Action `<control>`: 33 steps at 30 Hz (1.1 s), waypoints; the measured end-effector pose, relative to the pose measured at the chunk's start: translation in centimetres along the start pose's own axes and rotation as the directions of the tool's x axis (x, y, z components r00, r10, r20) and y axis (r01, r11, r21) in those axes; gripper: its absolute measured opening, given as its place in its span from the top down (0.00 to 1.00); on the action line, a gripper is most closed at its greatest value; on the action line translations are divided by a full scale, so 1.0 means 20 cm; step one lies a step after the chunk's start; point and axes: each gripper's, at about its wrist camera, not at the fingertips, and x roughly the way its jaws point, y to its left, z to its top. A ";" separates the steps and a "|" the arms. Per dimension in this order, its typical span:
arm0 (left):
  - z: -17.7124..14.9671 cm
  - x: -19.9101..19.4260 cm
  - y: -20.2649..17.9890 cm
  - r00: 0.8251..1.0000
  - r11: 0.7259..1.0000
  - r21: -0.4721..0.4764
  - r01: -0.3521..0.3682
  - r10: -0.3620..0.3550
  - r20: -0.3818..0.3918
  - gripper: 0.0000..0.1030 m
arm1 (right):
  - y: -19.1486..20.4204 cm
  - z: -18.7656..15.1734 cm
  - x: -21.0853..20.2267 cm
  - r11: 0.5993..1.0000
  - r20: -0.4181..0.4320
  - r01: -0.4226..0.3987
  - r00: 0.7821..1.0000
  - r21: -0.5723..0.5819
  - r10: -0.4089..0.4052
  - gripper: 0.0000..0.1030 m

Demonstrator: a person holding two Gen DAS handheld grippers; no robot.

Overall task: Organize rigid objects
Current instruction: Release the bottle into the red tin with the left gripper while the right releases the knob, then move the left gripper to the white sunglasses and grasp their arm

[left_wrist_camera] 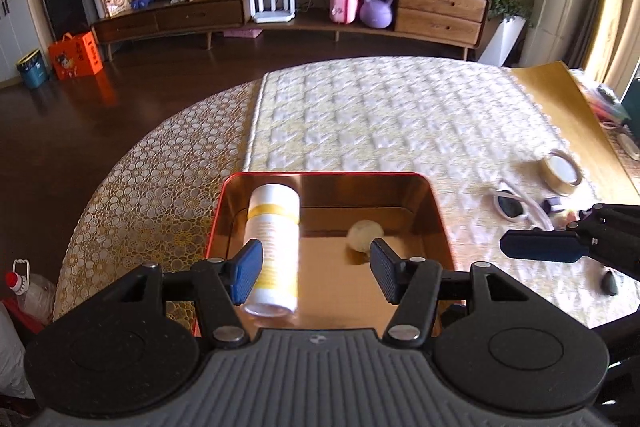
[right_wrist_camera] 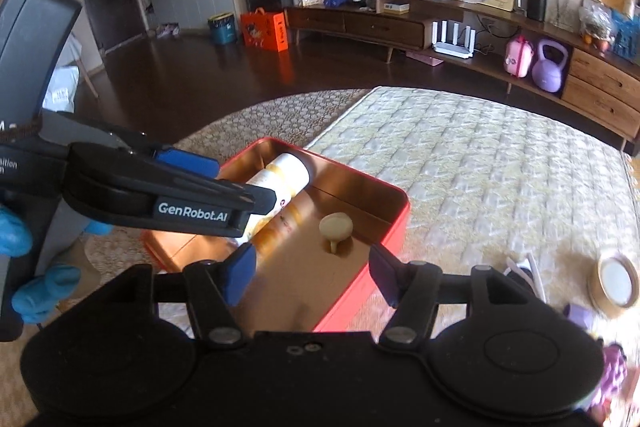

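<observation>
A red tin box [left_wrist_camera: 438, 211] with a gold inside sits on the table; the right wrist view shows it too [right_wrist_camera: 394, 223]. A white and yellow bottle [left_wrist_camera: 274, 247] lies in it on the left [right_wrist_camera: 288, 173]. A small cream knob-shaped piece [left_wrist_camera: 365, 235] lies in the middle [right_wrist_camera: 336, 227]. My left gripper [left_wrist_camera: 316, 273] is open above the box, its left pad close beside the bottle. My right gripper [right_wrist_camera: 312, 277] is open and empty above the box's near right side. It also shows at the right edge of the left wrist view [left_wrist_camera: 540, 247].
White sunglasses [left_wrist_camera: 510, 205], a tape roll [left_wrist_camera: 560, 173], a small purple item [left_wrist_camera: 554, 203] and a dark pebble-like object [left_wrist_camera: 609, 283] lie on the quilted cloth right of the box. The round table's edge drops off to the left. A plastic bottle [left_wrist_camera: 30, 291] stands on the floor.
</observation>
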 end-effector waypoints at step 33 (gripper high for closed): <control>-0.30 -0.36 -0.61 0.988 0.991 0.092 0.095 -0.105 0.114 0.19 | -0.36 -0.70 -0.69 0.930 0.089 0.227 0.961 0.289 -0.262 0.08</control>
